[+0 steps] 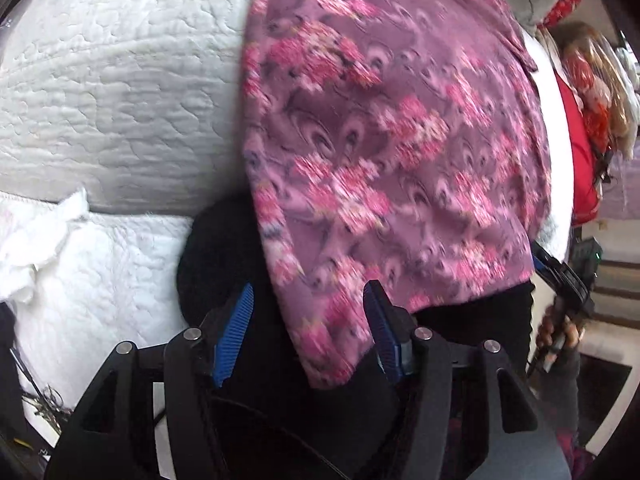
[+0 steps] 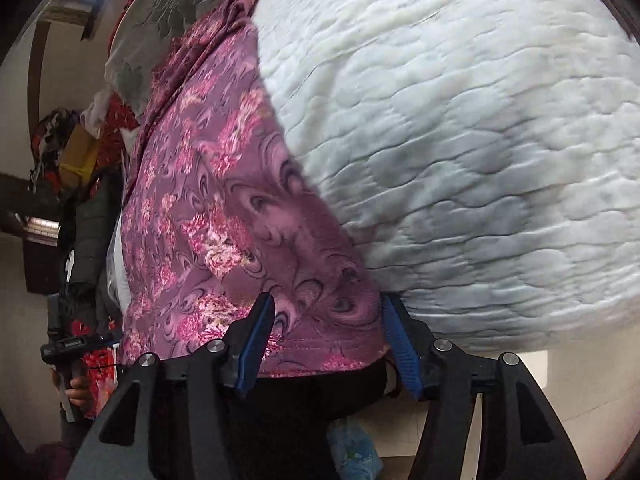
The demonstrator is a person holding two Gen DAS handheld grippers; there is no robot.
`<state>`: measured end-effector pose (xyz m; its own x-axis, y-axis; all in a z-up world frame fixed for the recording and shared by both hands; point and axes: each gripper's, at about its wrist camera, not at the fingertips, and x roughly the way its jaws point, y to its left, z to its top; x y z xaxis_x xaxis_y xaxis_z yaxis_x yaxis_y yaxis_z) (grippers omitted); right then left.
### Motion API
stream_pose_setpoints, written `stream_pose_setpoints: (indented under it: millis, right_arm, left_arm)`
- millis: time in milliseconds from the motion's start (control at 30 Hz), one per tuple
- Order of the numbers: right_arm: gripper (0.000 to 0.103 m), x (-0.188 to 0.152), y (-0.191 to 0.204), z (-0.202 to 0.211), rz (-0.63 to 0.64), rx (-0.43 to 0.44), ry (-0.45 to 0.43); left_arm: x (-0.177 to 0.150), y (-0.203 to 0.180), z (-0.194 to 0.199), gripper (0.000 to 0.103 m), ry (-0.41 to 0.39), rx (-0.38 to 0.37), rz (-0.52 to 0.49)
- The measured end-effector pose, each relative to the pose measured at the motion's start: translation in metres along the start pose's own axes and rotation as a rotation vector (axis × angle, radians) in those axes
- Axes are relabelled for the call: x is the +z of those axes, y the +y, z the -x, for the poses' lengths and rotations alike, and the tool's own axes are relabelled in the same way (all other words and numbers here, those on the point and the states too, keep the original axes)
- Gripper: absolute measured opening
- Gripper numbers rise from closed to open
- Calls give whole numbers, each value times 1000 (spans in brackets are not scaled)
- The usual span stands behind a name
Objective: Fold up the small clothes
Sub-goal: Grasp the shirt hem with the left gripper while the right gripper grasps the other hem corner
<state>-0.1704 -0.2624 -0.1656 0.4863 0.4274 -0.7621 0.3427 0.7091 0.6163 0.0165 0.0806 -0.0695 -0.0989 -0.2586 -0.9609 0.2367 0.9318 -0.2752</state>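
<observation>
A purple garment with a pink flower print (image 1: 380, 140) lies spread on a white quilted bed (image 1: 120, 92). Its near hem hangs over the bed's edge onto black cloth (image 1: 224, 256). My left gripper (image 1: 308, 300) is open, blue pads apart, with a corner of the garment between the jaws. In the right wrist view the same garment (image 2: 224, 216) runs along the quilt (image 2: 480, 140). My right gripper (image 2: 330, 320) is open, with the stitched hem lying between its pads.
A grey flowered cushion (image 2: 160, 12) lies at the garment's far end. Red patterned clothes (image 1: 588, 120) hang beyond the bed. Crumpled white cloth (image 1: 44, 232) lies on the quilt at the left. The other gripper shows at each frame's edge (image 1: 560, 280) (image 2: 66, 348).
</observation>
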Motion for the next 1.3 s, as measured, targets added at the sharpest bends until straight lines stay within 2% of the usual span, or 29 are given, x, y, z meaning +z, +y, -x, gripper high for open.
stream_pose_setpoints:
  millis: [167, 200, 233, 267, 300, 333, 367, 433, 533, 700, 967, 1133, 1300]
  right_arm:
    - [60, -3, -4, -7, -16, 89, 19]
    - [59, -5, -6, -10, -20, 112, 33]
    - [56, -6, -8, -12, -19, 120, 43]
    - [45, -8, -9, -13, -14, 126, 52]
    - [22, -10, -8, -14, 2, 130, 59]
    - [12, -12, -7, -15, 13, 140, 64]
    - [12, -13, -4, -11, 31, 146, 46]
    - [11, -16, 4, -3, 66, 158, 16]
    - [10, -14, 21, 16, 96, 199, -37]
    - [10, 3, 52, 55, 131, 316, -142]
    - [10, 44, 100, 76, 172, 384, -228]
    - [10, 79, 117, 78, 130, 415, -285]
    - [10, 126, 130, 68, 80, 409, -343]
  left_arm:
    - [-14, -20, -2, 55, 10, 57, -76]
    - [-16, -25, -3, 51, 6, 90, -89]
    - [-16, -27, -3, 38, 3, 118, -93]
    - [-14, -30, -5, 21, 1, 137, -94]
    - [-13, -29, -3, 14, -3, 148, -94]
    - [-11, -34, -6, 7, -5, 138, -81]
    - [-9, -30, -3, 6, -2, 92, -54]
    - [-6, -26, 3, 5, -13, 33, -29]
    - [-1, -18, 26, 5, -76, -91, 10]
    - [13, -4, 59, 5, -176, -238, 60]
    - [42, 5, 80, 5, -278, -321, 113]
    - [73, 22, 94, 5, -337, -359, 160]
    - [118, 37, 105, 5, -395, -378, 205]
